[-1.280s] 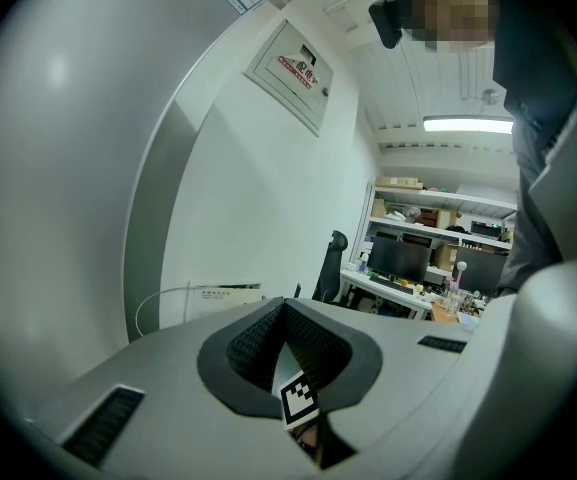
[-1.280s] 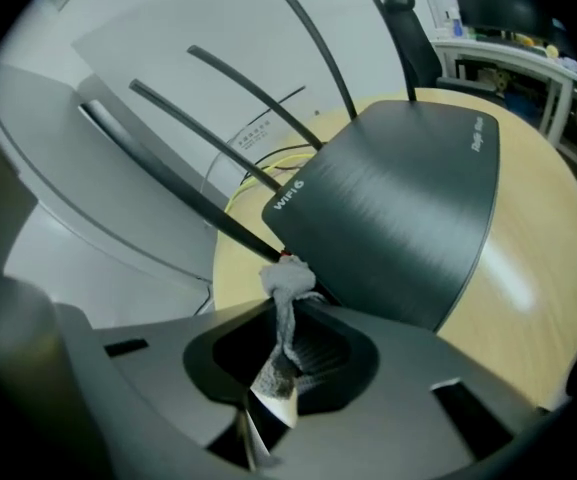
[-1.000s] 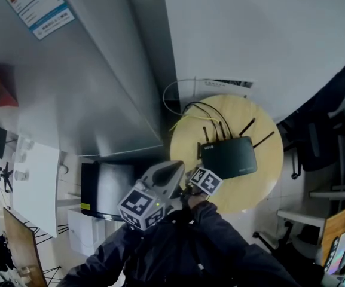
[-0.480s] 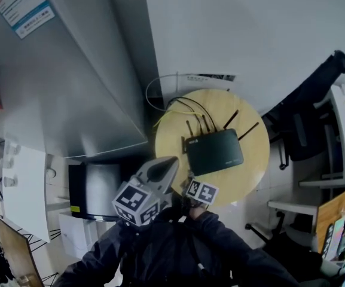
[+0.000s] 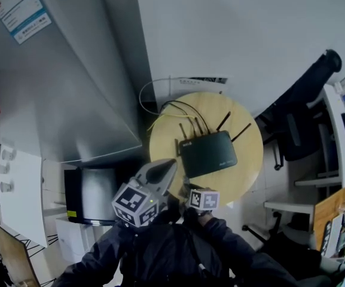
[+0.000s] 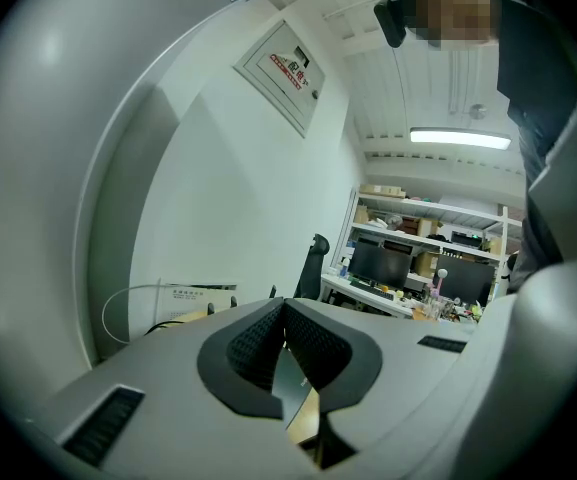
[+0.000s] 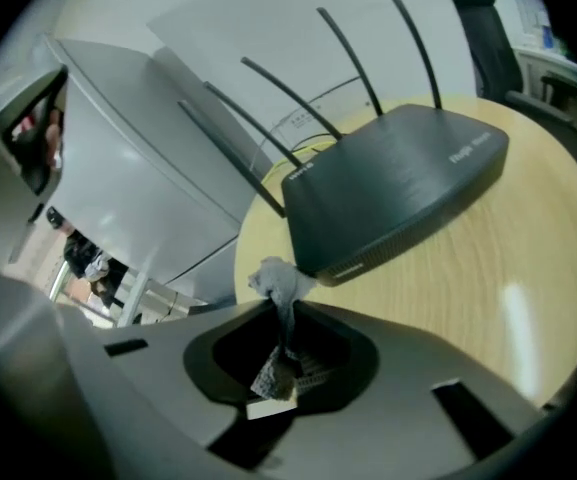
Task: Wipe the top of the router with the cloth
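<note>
A black router (image 5: 208,154) with several antennas lies flat on a round wooden table (image 5: 247,175). In the right gripper view the router (image 7: 398,183) fills the middle, its near corner just beyond my jaws. My right gripper (image 7: 286,313) is shut on a small crumpled grey cloth (image 7: 278,283), which sticks out between the fingertips and sits close to the router's corner. From the head view the right gripper (image 5: 195,190) hovers at the table's near edge, short of the router. My left gripper (image 5: 171,165) is held beside it off the table's left edge, shut with nothing in it.
Cables (image 5: 169,107) run from the router's back to a white box (image 5: 196,81) by the wall. A tall grey cabinet (image 5: 70,88) stands left of the table. A black office chair (image 5: 304,100) and shelves (image 5: 330,184) are on the right.
The right gripper with the cloth has drawn back from the router's near-left corner toward the table's near edge. The head view has shifted, so the table sits further left.
</note>
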Tool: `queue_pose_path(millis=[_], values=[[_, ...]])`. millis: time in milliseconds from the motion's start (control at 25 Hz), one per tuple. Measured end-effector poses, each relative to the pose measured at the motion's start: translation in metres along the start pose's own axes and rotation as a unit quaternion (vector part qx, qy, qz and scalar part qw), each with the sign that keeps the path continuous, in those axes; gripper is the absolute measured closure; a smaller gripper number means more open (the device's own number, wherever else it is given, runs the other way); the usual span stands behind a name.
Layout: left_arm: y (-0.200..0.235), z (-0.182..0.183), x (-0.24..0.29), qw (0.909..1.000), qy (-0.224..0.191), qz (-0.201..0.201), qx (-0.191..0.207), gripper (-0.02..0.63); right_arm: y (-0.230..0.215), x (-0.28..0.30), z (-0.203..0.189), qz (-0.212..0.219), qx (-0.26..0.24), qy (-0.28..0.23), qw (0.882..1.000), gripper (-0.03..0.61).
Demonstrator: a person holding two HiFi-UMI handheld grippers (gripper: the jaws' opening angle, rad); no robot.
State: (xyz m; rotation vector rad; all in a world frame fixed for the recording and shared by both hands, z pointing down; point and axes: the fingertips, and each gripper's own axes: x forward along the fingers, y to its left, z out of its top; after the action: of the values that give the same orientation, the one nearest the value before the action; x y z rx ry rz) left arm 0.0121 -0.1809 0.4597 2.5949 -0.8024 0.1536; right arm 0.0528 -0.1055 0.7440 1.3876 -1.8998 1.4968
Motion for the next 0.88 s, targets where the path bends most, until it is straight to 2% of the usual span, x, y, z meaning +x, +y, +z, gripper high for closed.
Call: queue_pose_path(millis=[200, 320, 600, 880], values=[[-0.005, 0.0, -0.001, 0.9998, 0.006, -0.017, 0.002, 0.612, 0.022, -0.045, 0.023, 0.062, -0.098, -0.04, 0.992, 0.506], [-0.008, 0.004, 0.004, 0.9996, -0.001, -0.027, -0.003, 0.612, 0.028, -0.089, 0.046, 0.071, -0.155, -0.081, 0.982, 0.506], [-0.032, 0.014, 0.027, 0.997, -0.001, -0.076, 0.014, 0.612, 0.057, -0.188, 0.102, 0.043, -0.277, -0.168, 0.945, 0.506], [-0.051, 0.021, 0.041, 0.9939, 0.005, -0.106, 0.029, 0.612, 0.094, -0.261, 0.144, 0.043, -0.34, -0.249, 0.906, 0.506]])
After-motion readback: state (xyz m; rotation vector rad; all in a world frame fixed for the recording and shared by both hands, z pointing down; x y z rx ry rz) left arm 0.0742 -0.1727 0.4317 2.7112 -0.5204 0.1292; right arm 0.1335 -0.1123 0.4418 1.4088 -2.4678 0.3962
